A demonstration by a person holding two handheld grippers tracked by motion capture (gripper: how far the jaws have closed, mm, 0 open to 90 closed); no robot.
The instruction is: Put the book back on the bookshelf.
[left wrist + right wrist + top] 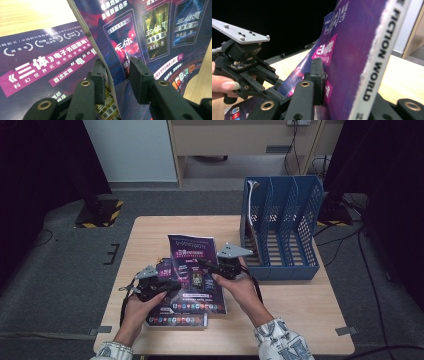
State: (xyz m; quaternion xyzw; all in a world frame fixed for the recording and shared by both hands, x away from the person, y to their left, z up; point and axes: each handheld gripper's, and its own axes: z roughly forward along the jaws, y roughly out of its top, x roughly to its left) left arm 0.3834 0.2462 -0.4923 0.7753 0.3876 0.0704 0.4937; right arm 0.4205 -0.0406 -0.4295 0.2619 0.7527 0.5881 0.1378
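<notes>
Office: blue file rack (281,227), desk (150,227)

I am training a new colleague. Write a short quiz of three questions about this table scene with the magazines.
1. True or false: the right gripper is shut on the lifted magazine.
2. Where does the blue file rack stand? A: at the left edge of the table. B: on the far right part of the table. C: on the floor.
3. Fill in: flat on the table, under the lifted magazine, lies a second ____.

Key: 1 true; 2 B; 3 magazine.
</notes>
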